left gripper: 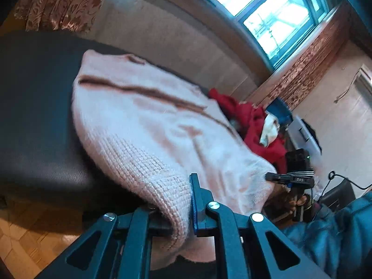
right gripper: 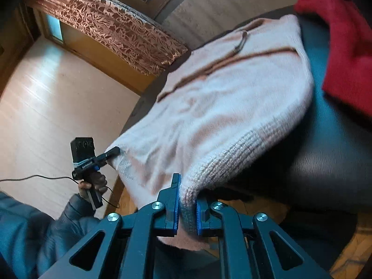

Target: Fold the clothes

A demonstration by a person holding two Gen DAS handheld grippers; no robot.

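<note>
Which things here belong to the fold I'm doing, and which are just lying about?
In the job:
- pink knit sweater, hem pinched at both ends
- left tool, shut on the hem
- right tool, shut on the hem
- dark table under the sweater

Lying about:
- red garment beside the sweater
- patterned curtain
- window

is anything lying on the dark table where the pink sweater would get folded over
Yes. A red garment lies on the dark table just past the pink sweater, at the end away from both grippers. The sweater's own top looks bare.

Pale pink knit sweater [left gripper: 151, 125], brown stripes, hem lifted off dark seat
</note>
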